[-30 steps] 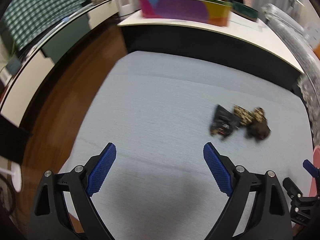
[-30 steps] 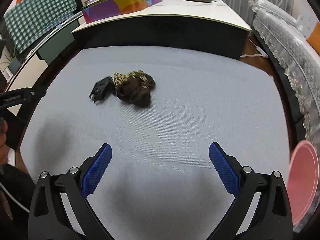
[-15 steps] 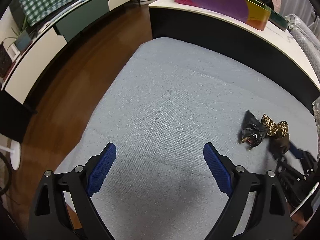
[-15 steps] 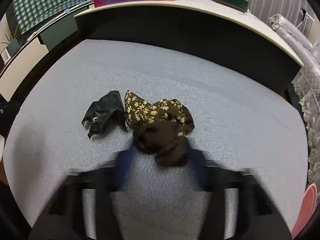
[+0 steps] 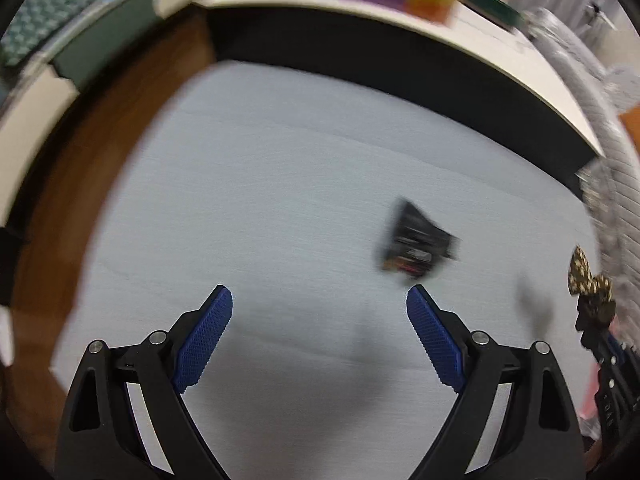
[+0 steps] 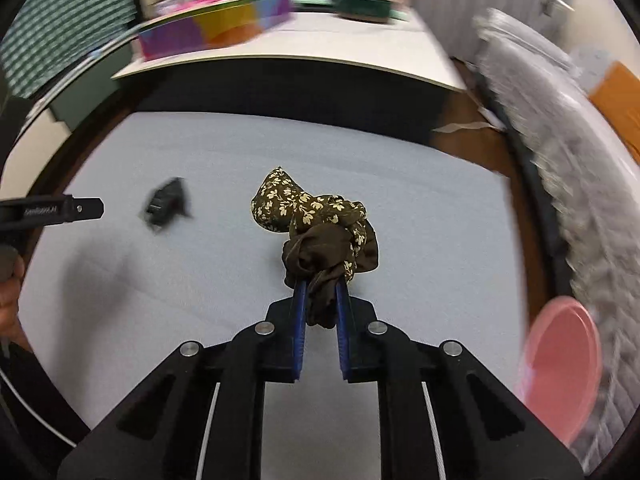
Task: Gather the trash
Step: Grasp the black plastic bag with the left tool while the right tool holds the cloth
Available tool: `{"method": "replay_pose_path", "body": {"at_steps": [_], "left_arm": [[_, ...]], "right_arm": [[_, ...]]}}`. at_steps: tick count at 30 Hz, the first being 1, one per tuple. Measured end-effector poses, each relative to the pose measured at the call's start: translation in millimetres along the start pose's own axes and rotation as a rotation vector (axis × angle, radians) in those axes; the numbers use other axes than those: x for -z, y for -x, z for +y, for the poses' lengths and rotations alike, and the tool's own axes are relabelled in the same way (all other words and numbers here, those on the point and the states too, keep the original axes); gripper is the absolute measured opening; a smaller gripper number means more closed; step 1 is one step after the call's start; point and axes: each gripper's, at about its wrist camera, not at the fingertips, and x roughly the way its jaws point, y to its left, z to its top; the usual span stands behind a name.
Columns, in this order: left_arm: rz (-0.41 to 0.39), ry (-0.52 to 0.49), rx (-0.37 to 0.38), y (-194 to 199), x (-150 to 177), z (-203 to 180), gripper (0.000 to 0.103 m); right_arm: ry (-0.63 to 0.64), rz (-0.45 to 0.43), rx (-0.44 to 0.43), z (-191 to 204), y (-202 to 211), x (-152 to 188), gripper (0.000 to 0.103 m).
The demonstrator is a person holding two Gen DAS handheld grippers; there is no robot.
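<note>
My right gripper (image 6: 321,286) is shut on a brown floral cloth wad (image 6: 316,220) and holds it above the grey-blue mat (image 6: 200,160). The wad also shows at the right edge of the left wrist view (image 5: 590,284). A crumpled black wrapper (image 5: 416,244) lies on the mat, just beyond and right of my left gripper (image 5: 319,300), which is open and empty. The wrapper also shows in the right wrist view (image 6: 166,204), to the left of the cloth.
A pink bowl (image 6: 560,364) sits at the mat's right edge. A low table (image 6: 320,44) with a colourful box (image 6: 216,28) stands behind the mat. A grey lace-covered sofa (image 6: 560,128) runs along the right. Wooden floor (image 5: 100,128) lies to the left.
My right gripper closed on the floral cloth and lifted it off the mat to the right. My left gripper swung towards the black wrapper, still open.
</note>
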Motion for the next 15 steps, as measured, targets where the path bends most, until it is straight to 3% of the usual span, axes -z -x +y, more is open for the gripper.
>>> {"method": "replay_pose_path", "body": {"at_steps": [2,5,9,15], "left_arm": [[0.046,-0.038,0.066,-13,-6,-17,0.086],[0.071,-0.091,0.099,-32,-17,-39,0.086],[0.106,-0.131,0.054,-58,-26,-56,0.086],[0.155,-0.078,0.063,-75,-36,-61,0.085]], "right_arm": [[-0.056,0.022,0.016,-22,6,10,0.014],[-0.156,0.026,0.035,-57,8,23,0.014],[-0.234,0.032,0.029,-88,0,31,0.014],[-0.247,0.045,0.009,-95,-8,27,0.014]]}}
